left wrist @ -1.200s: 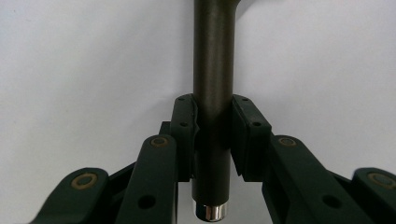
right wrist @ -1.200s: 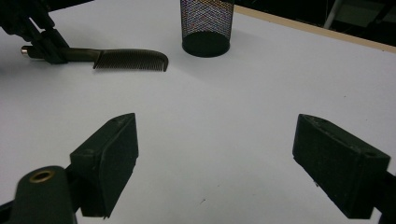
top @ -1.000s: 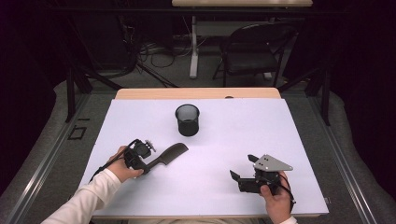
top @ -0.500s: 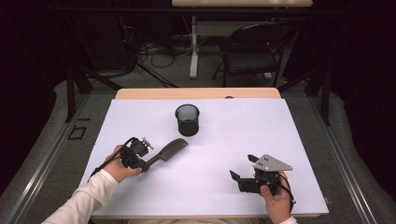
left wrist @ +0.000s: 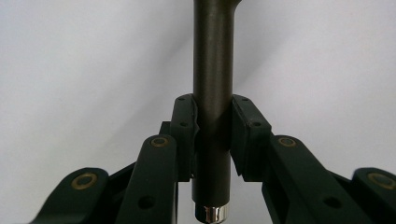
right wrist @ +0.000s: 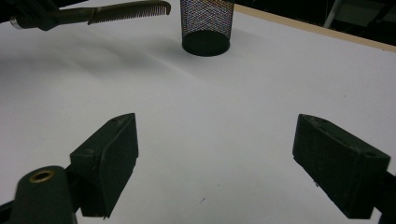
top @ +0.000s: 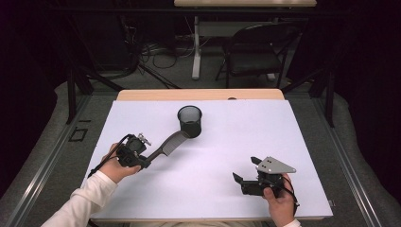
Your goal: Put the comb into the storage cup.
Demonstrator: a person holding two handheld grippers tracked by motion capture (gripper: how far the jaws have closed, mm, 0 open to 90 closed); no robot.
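A dark comb (top: 169, 144) with a round handle (left wrist: 212, 84) is held off the white table, its toothed end close to the black mesh cup (top: 189, 121). My left gripper (top: 142, 162) is shut on the comb's handle, and the pads (left wrist: 184, 126) press it from both sides. In the right gripper view the comb (right wrist: 126, 10) hangs in the air left of the mesh cup (right wrist: 206, 25). My right gripper (top: 242, 176) rests low at the table's front right, open, with nothing between its pads (right wrist: 112, 158).
A white sheet (top: 236, 142) covers the table top, whose wooden back edge (top: 198, 94) shows behind it. Beyond the table stand a folding chair (top: 255, 52) and a table leg with cables on the floor.
My left gripper has lifted the comb off the table and brought its toothed end closer to the mesh cup. The right gripper has stayed where it was.
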